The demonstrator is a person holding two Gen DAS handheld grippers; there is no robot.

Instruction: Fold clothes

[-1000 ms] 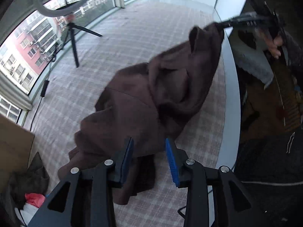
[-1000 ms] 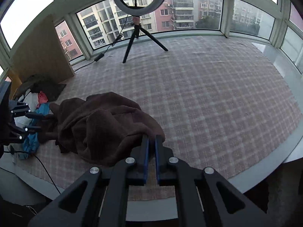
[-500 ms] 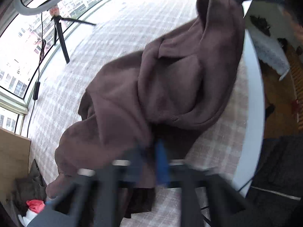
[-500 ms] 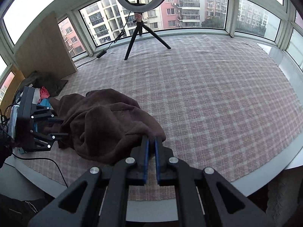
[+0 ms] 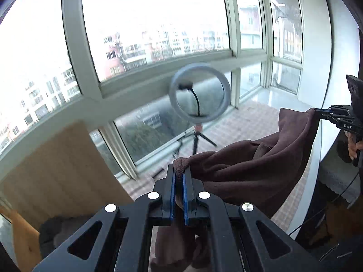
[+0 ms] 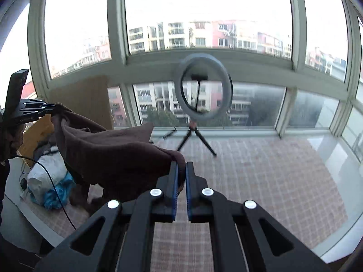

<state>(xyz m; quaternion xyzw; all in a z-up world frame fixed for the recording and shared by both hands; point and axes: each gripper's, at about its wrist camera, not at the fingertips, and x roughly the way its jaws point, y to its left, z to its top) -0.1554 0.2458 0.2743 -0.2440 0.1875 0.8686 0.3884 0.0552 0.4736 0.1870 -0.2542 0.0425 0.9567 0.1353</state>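
Holding the brown garment (image 5: 254,172) up in the air between both grippers right now, so it hangs stretched like a hammock above the near-left part of the table (image 6: 261,176) with its checked cloth. The left gripper (image 5: 178,176) has its blue-padded jaws pinched tight on a bunched bit of the fabric, and the right gripper (image 6: 180,172) is clamped on another bit of it the same way. The left wrist view catches the other gripper out at the right side gripping its bit of cloth, with a hand (image 5: 354,144) on its handle, plus the white table edge curving past. The right wrist view gives you what that one doesn't: a pile of white and blue laundry (image 6: 48,181) by the table's left edge under the hanging cloth, and a big stretch of bare checked table out to the right and far side. A ring light (image 6: 205,93) on a tripod stands at the far edge by the windows, next to a wooden board (image 5: 56,170) at the far-left corner.
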